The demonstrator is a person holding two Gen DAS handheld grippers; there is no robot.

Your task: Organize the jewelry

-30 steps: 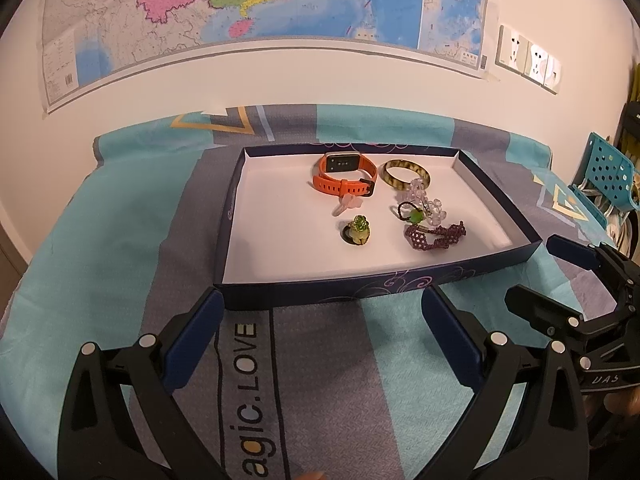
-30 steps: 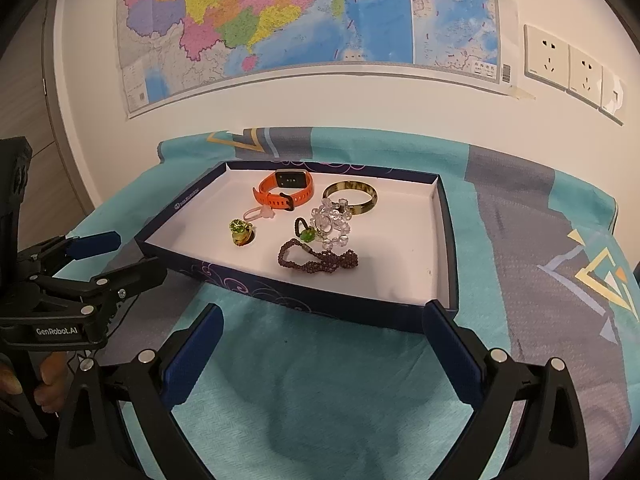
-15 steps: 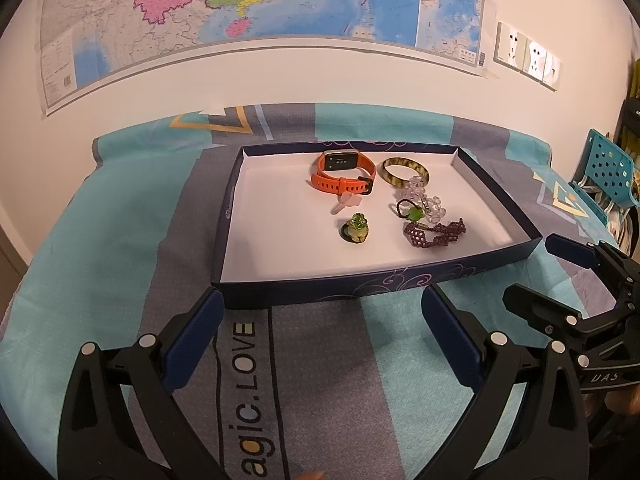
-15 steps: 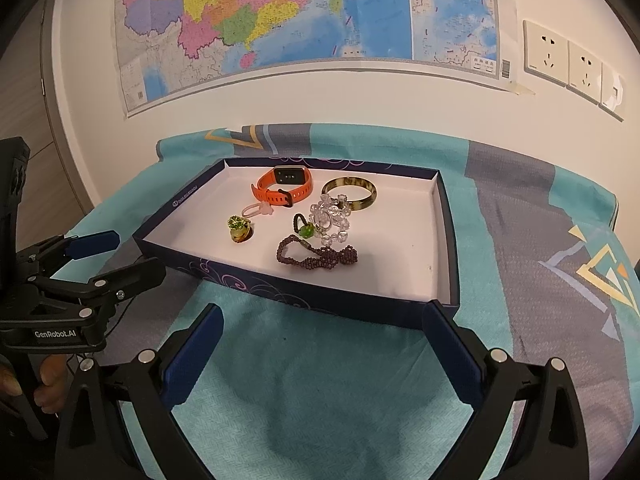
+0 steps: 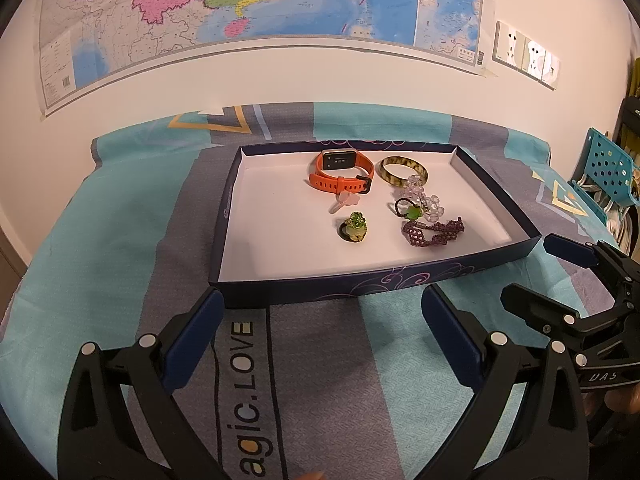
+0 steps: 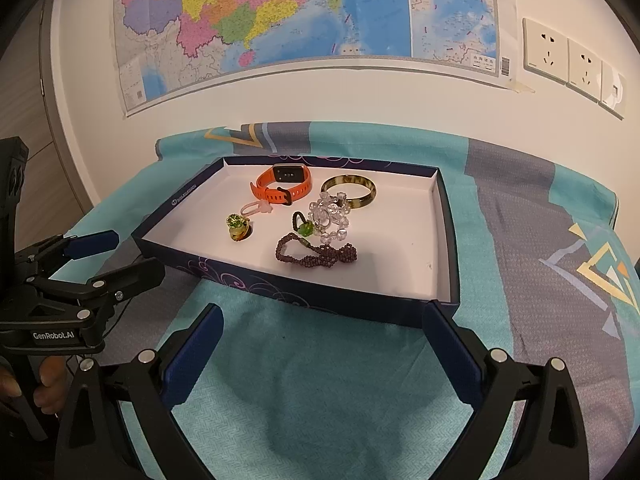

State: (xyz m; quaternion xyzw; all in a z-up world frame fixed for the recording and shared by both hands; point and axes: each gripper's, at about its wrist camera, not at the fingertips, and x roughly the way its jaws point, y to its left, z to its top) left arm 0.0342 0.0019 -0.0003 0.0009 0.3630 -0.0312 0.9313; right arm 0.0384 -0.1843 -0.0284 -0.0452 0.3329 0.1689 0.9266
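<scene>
Both tools spread wide, empty: left tool (image 5: 320, 312), right tool (image 6: 322, 322). Shallow navy cardboard tray (image 5: 360, 286) holding orange rubber watch (image 5: 340, 172), glossy mottled bangle (image 5: 402, 170), knotted purple beaded bracelet (image 6: 316, 254).

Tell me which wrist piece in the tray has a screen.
The orange watch at the tray's far side; the mottled bangle and purple beaded bracelet have none.

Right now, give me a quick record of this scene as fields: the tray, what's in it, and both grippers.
tray: shallow dark blue tray with white inside, on a teal and grey cloth
contents: orange watch, brown bangle, clear bead bracelet, purple bead bracelet, green ring, pink hair tie
left gripper: open, empty, before the tray
right gripper: open, empty, before the tray
</scene>
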